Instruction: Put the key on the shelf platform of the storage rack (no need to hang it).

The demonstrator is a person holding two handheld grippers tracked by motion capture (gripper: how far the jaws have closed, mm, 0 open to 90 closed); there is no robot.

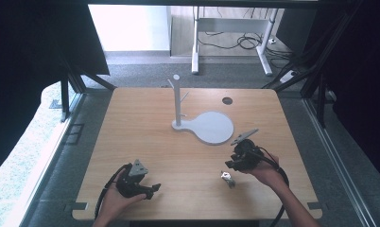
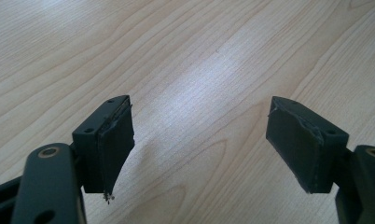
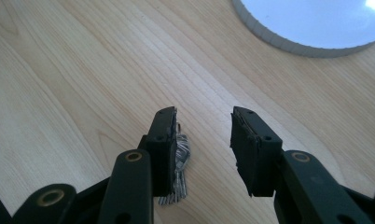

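High view, left to right: left gripper [image 1: 152, 190] resting on the table [image 1: 145, 137], fingers [image 2: 112, 144] spread wide, empty; stand [image 1: 177, 101] sitting mid-table; small metal chain [image 1: 228, 178] lying near right gripper [image 1: 229, 165], fingers part-open, empty. Chain looking light, limp, slippery; pinching the bunched middle seems best.

A small metal piece [image 1: 227, 178] lies between both grippers, before the stand [image 1: 202, 124].

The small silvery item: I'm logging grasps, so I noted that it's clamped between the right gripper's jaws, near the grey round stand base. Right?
Not clamped. In the right gripper view the small silvery item lies on the table beside one finger; the right gripper is open, near the grey round stand base.
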